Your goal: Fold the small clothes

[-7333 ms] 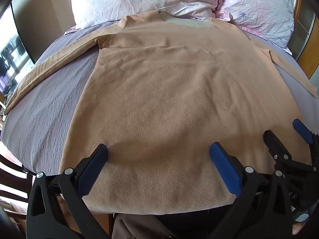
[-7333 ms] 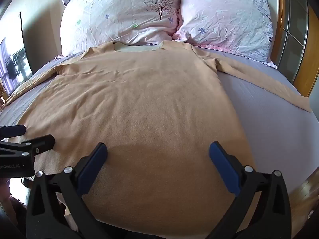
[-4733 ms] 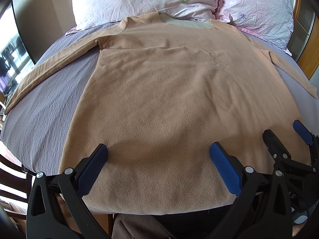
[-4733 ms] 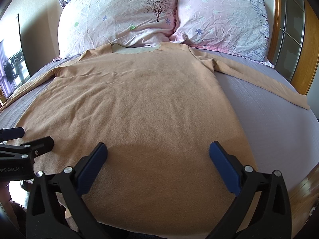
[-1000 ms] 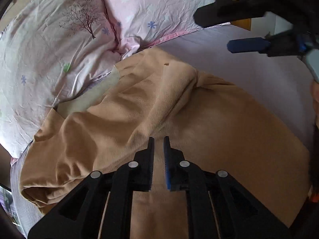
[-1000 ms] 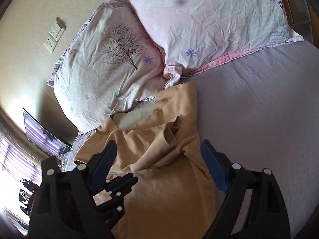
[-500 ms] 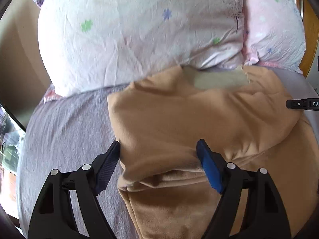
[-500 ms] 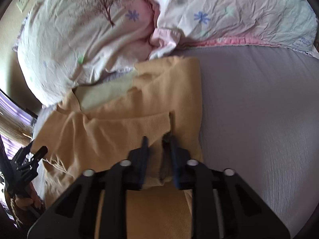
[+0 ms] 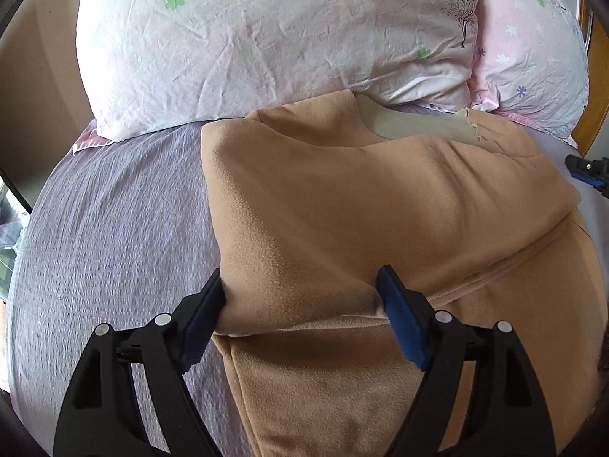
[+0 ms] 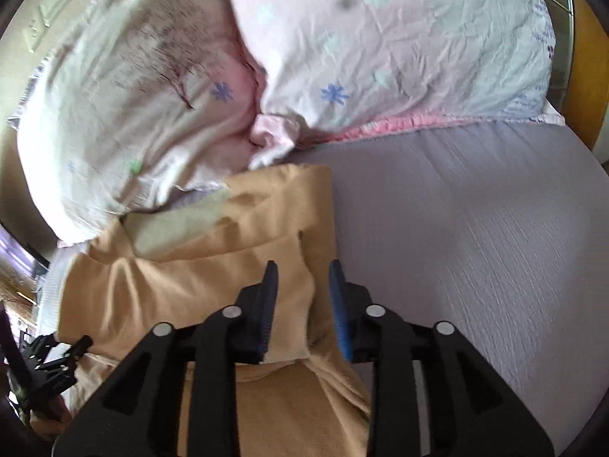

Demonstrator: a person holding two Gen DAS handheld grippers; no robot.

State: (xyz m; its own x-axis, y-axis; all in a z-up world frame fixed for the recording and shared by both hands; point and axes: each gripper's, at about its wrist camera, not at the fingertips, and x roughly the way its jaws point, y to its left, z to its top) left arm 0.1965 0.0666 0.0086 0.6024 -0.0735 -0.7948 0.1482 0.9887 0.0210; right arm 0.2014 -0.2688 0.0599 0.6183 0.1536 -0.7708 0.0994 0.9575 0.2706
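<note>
Left gripper (image 9: 300, 306) wide around tan shirt (image 9: 373, 205), right gripper (image 10: 303, 297) partly open over sleeve fold, pillows (image 9: 266, 38) close behind, purple sheet (image 10: 475, 236) beside.

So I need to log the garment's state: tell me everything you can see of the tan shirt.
The shirt is tan, fleece-like, with a paler lining at the neck. It lies on the grey bedsheet, collar against the pillows, both sides folded inward into a lumpy narrow stack. The left gripper straddles a fold, open; the right gripper brackets the other edge, slightly open.
</note>
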